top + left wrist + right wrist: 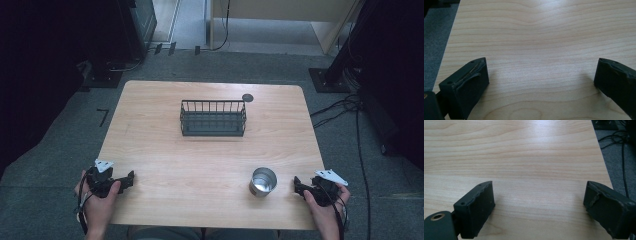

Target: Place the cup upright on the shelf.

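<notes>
From the high view, a round metal cup [263, 181] is seen just beside the right gripper [298, 185], with a dark wire basket [213, 118] well beyond both on the pale wooden table [165, 155]; the left gripper [129, 180] rests near the front edge

In both gripper views, jaws are held apart over bare grained wood

I see a small metal cup [263, 181] standing upright, mouth open upward, on the near right of the wooden table [165, 150], just left of my right gripper [298, 186].
</notes>
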Available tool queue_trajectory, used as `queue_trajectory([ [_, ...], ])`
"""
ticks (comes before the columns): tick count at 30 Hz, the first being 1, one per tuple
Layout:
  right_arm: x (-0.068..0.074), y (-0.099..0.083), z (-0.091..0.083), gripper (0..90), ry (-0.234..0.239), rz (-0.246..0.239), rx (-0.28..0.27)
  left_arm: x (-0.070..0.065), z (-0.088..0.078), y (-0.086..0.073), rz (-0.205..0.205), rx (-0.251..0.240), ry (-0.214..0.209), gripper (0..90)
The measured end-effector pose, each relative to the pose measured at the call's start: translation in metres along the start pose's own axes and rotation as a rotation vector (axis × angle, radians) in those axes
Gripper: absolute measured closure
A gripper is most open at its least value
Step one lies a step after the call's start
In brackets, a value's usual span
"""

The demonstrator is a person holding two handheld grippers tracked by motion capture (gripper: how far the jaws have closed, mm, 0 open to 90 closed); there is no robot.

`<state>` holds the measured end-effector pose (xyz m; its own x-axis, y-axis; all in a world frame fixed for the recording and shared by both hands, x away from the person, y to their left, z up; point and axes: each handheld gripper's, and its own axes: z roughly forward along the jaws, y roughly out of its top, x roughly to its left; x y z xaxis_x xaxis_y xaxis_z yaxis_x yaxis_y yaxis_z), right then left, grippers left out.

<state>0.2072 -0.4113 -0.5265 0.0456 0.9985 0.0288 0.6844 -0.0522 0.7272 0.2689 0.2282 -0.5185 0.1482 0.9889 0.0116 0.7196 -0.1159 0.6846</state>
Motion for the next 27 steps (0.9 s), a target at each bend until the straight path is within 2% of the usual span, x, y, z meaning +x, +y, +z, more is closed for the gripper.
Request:
queue_trajectory([
  [4,0.0,0.0,0.0,2.8,-0.003,-0.005,0.008,0.0,0.0,0.0,0.0,0.0,0.0,0.0],
  [7,0.0,0.0,-0.003,1.1,0.04,0.002,0.002,0.0,0.0,0.0,0.0,0.0,0.0,0.0],
  [9,0.001,0.001,-0.005,0.7,0.053,0.01,-0.006,0.0,0.0,0.0,0.0,0.0,0.0,0.0],
  [21,0.021,0.013,-0.028,0.6,0.11,-0.018,-0.052,0.0,0.0,0.0,0.0,0.0,0.0,0.0],
  [24,0.028,0.02,-0.036,0.0,0.136,-0.028,-0.074,0.0,0.0,0.0,0.0,0.0,0.0,0.0],
  [27,0.033,0.025,-0.039,0.0,0.142,-0.036,-0.084,0.0,0.0,0.0,0.0,0.0,0.0,0.0],
])
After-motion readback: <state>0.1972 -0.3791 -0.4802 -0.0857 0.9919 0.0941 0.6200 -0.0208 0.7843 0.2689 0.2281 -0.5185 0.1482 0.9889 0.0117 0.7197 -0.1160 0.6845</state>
